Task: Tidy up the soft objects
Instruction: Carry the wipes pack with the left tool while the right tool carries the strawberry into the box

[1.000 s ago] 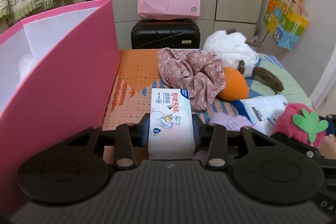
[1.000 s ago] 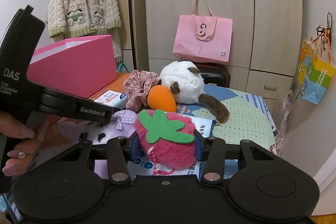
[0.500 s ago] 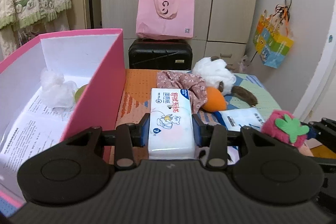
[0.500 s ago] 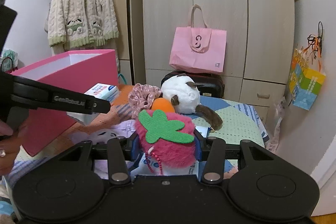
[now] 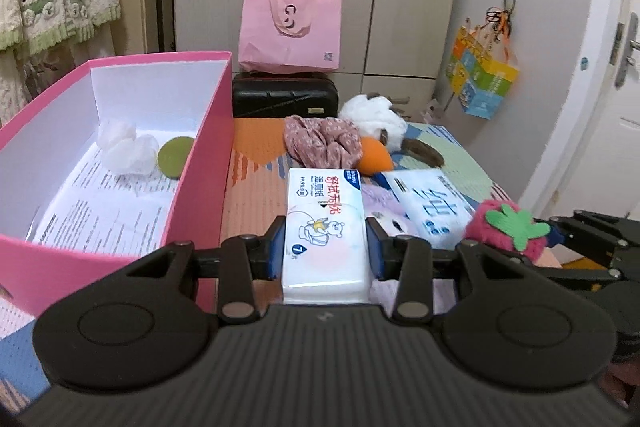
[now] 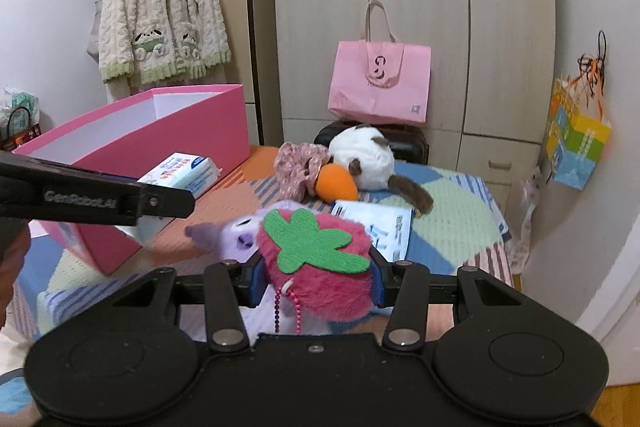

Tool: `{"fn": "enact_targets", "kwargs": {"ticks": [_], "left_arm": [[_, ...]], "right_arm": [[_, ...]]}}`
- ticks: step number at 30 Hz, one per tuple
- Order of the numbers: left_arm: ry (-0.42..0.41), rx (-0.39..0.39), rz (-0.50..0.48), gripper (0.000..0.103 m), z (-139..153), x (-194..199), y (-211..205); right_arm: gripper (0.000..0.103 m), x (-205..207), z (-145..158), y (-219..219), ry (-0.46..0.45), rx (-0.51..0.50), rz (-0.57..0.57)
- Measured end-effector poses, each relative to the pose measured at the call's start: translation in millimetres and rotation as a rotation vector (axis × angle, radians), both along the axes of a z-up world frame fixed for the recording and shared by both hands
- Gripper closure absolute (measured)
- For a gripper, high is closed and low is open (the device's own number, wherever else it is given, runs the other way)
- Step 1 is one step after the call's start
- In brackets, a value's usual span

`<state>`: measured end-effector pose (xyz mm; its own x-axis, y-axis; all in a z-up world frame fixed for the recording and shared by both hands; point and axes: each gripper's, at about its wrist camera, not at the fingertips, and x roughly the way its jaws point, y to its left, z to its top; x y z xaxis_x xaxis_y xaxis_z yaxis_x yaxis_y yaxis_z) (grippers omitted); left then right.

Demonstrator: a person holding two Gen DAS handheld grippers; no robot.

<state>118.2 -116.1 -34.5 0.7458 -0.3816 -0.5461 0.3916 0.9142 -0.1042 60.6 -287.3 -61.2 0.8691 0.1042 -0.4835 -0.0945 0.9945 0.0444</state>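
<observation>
While both tongs are loaded, counts read:
Left tongs (image 5: 326,251): clamped on one tissue pack (image 5: 325,223), raised beside the box.
Right tongs (image 6: 318,277): clamped on one strawberry plush (image 6: 320,267).
Pink box (image 5: 208,147): one; holds one white wad (image 5: 124,147), one green ball (image 5: 175,163).
Bed (image 6: 452,219): one duck plush (image 6: 364,163), one floral scrunchie (image 6: 298,167).

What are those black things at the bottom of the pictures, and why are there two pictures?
Those are tongs, one in each of a person's hands. Each carries a small camera looking forward along its fingers, so there are two pictures. The left tongs squeeze a tissue pack. The right tongs squeeze a fluffy strawberry. Ahead is a bed with a flowery cloth, a white plush, a purple plush and another pack. Beside them stands a pink box already holding a white puff and a green ball.
</observation>
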Motion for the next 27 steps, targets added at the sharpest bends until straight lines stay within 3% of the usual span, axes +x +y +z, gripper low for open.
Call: {"fn": "enact_targets", "kwargs": {"ticks": [9, 19, 27], "left_arm": [[0.016, 0.007, -0.021, 0.064, -1.2, -30.8, 24.3], [0.086, 0.027, -0.008, 0.064, -19.1, -54.7, 68.0], [0.182, -0.027, -0.019, 0.064, -20.3, -65.2, 106.4]], "right_arm": [[0.050, -26.7, 1.0, 9.2, 0.072, 0.036, 0.060], [0.050, -48.0, -1.8, 36.0, 0.133, 0.085, 0.184], [0.050, -48.1, 12.2, 66.5, 0.155, 0.103, 0.307]]}}
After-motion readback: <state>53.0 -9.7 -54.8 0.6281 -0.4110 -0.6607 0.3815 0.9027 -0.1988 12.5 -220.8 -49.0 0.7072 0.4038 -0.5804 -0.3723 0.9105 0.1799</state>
